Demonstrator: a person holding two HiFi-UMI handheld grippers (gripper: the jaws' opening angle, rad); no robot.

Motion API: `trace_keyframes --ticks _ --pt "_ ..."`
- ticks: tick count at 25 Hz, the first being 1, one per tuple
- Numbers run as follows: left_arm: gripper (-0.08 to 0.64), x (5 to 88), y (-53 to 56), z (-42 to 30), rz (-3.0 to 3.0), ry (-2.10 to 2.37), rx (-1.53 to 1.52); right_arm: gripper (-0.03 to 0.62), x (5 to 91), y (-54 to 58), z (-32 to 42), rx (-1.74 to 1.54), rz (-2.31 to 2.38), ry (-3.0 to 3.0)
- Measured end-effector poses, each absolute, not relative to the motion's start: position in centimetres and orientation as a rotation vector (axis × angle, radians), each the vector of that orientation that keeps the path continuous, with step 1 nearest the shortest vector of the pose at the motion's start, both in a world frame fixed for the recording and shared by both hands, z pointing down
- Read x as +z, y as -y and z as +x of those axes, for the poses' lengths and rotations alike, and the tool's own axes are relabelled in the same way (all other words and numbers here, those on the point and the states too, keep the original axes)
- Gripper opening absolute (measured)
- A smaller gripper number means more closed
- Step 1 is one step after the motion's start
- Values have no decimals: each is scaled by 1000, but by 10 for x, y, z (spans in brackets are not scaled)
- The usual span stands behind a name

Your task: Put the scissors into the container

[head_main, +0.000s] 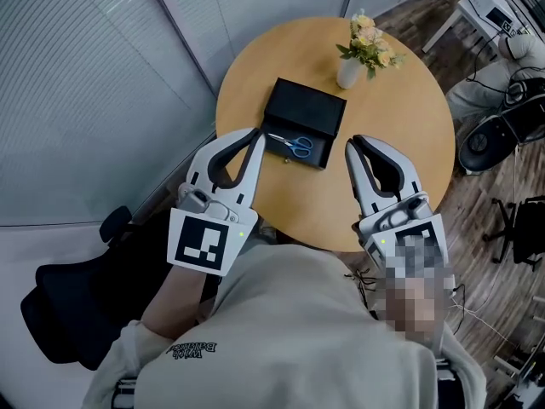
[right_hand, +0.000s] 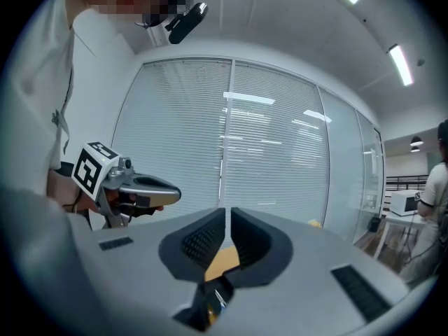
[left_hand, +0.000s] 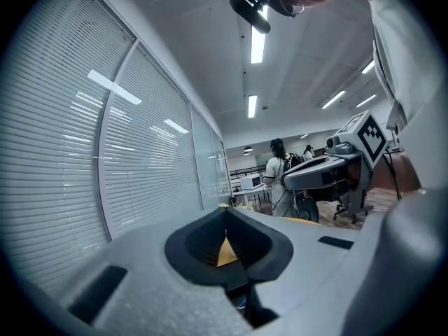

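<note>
Scissors (head_main: pixel 294 145) with blue handles lie in the black container (head_main: pixel 308 107) on the worktop (head_main: pixel 409 118), between the left gripper (head_main: pixel 256 135) and right gripper (head_main: pixel 352 146), both closed, empty.

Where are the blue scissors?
In the head view, the scissors lie inside the black container on the round table, just ahead of the left gripper.

Bright ceiling strips (left_hand: pixel 257 44) light evenly; fisheye edges darken.
</note>
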State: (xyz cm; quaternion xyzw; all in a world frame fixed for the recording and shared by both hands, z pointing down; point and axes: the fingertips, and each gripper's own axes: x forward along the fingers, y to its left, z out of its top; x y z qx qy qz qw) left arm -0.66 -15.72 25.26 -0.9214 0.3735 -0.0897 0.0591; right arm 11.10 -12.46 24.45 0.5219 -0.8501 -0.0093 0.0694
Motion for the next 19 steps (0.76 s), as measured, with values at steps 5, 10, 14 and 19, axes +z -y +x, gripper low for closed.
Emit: trace_keyframes --ticks 5,10,14,19 --pt "21 253 153 -8 -2790 -1141 -271 44 247 122 111 -15 1564 2562" --pt "21 253 146 -10 -2794 -1141 -273 43 243 117 109 -23 1563 2565" --pt "21 255 143 -9 -2804 -1132 -280 43 244 114 109 -41 1551 2537" --pt "21 252 139 -10 -2808 -1134 -270 43 244 111 107 -31 1546 2536"
